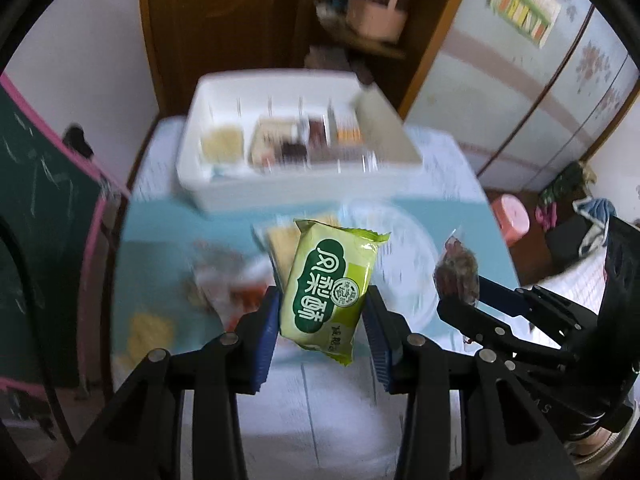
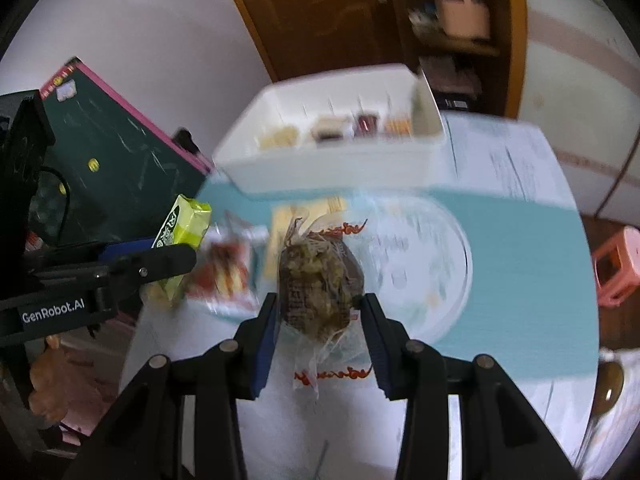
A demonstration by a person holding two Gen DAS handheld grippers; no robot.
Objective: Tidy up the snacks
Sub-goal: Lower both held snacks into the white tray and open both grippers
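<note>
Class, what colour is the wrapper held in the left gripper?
Light green wrapper with dark green lettering panel; left wrist view.

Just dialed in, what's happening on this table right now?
Snack sorting, mid-carry. The left gripper is clamped on a green pastry packet, and the right gripper is clamped on a clear-wrapped brown snack. Both are held above the table. Ahead sits the white divided bin, some sections already holding snacks. A few packets lie loose beside a clear plate.
</note>
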